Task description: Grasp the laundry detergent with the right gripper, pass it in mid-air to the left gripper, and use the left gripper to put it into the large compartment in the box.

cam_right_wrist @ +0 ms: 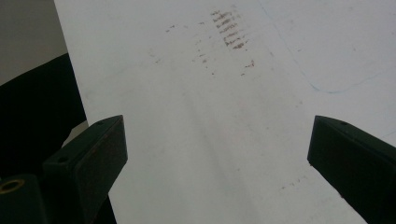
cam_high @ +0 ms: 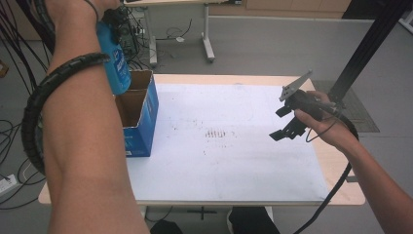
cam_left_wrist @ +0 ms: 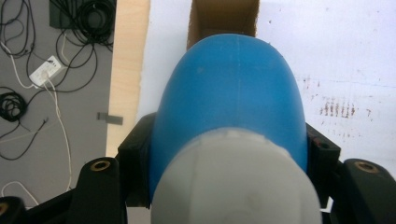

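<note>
Far left, the left gripper (cam_left_wrist: 229, 154) is clamped on a blue bottle (cam_high: 115, 61), jaws pressing both flanks, white cap (cam_left_wrist: 236, 179) toward the camera. Bottle hangs base-down, high above the open cardboard box (cam_high: 141, 109) at the table's left edge. In the left gripper view the box mouth sits just past the bottle's base, so it looks lined up for a drop into the box. Side grip keeps the bottle upright and leaves the base free to go in first. Mid-table is the white sheet (cam_high: 234, 146) with brownish smudges (cam_high: 217, 133), nothing on it. Right side, the right gripper (cam_high: 287, 122) hovers over the sheet, jaws spread wide and holding nothing, parked clear of the box so it probably isn't needed for this step.
</note>
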`<state>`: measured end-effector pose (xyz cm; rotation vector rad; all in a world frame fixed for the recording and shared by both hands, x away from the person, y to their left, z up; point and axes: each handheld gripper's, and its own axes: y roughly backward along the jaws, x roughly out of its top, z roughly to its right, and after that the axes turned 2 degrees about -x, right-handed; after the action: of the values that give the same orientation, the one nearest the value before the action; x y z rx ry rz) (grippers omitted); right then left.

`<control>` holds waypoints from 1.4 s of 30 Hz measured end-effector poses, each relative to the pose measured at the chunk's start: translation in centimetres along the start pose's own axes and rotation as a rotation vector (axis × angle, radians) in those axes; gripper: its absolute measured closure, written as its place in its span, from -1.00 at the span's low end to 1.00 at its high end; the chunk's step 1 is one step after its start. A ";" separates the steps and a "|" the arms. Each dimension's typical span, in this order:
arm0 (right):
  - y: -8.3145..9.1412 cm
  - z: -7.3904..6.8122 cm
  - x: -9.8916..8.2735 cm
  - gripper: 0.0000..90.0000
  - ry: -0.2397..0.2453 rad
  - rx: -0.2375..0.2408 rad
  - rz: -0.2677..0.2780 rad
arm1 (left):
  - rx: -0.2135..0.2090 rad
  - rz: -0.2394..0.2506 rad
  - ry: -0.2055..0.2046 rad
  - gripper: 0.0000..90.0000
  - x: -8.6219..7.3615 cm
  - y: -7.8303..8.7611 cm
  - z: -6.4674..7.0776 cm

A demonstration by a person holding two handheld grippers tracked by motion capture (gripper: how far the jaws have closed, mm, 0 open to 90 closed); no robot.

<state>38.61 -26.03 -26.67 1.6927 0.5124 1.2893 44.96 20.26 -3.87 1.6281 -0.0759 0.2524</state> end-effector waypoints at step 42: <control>-1.3 -0.3 0.2 -0.89 0.021 -0.014 -0.043 | -0.037 -0.043 0.024 -0.18 -1.5 -11.6 -1.6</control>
<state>38.71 -25.12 -27.68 1.6495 0.5486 1.2781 45.65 22.54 -15.41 1.5875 -0.0269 0.2358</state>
